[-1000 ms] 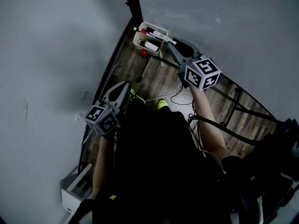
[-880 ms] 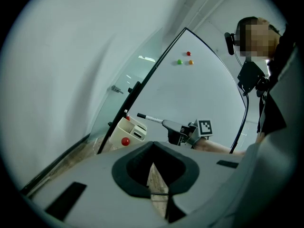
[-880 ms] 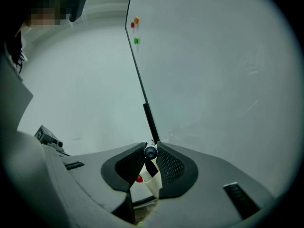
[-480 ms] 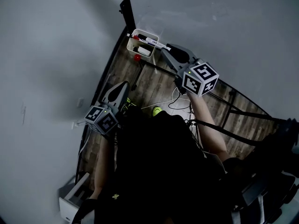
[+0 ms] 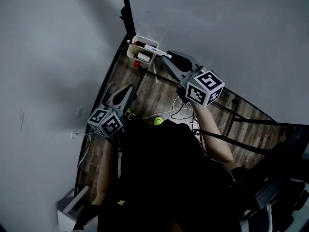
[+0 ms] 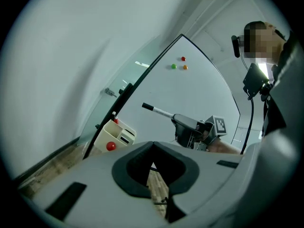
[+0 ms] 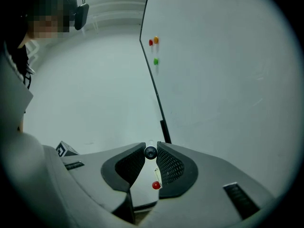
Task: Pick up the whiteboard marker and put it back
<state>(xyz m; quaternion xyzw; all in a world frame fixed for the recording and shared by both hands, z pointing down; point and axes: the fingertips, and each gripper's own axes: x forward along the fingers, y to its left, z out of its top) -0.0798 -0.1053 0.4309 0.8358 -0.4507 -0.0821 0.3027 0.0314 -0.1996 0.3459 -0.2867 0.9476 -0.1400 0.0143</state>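
Observation:
The whiteboard marker (image 5: pixel 149 48), white with a black cap, is clamped in my right gripper (image 5: pixel 167 57) and pokes out over the white holder box (image 5: pixel 136 51) at the whiteboard's foot. Seen end-on in the right gripper view, the marker (image 7: pixel 150 152) sits pinched between the pads, with the holder (image 7: pixel 142 186) below. In the left gripper view the marker (image 6: pixel 159 111) juts from the right gripper (image 6: pixel 176 119), above the holder (image 6: pixel 116 136). My left gripper (image 5: pixel 126 89) hangs lower left, jaws shut and empty, its tips (image 6: pixel 153 145) touching.
The whiteboard (image 5: pixel 217 33) fills the right, its black frame edge (image 5: pixel 126 13) by the grey wall. Three coloured magnets (image 6: pixel 179 64) stick to the board; a red one (image 5: pixel 137 63) sits on the holder. Cables (image 5: pixel 181 108) and stand legs cross the wooden floor.
My right gripper has risen with the marker still in its jaws, staying over the holder. The left gripper has shifted a little, still shut.

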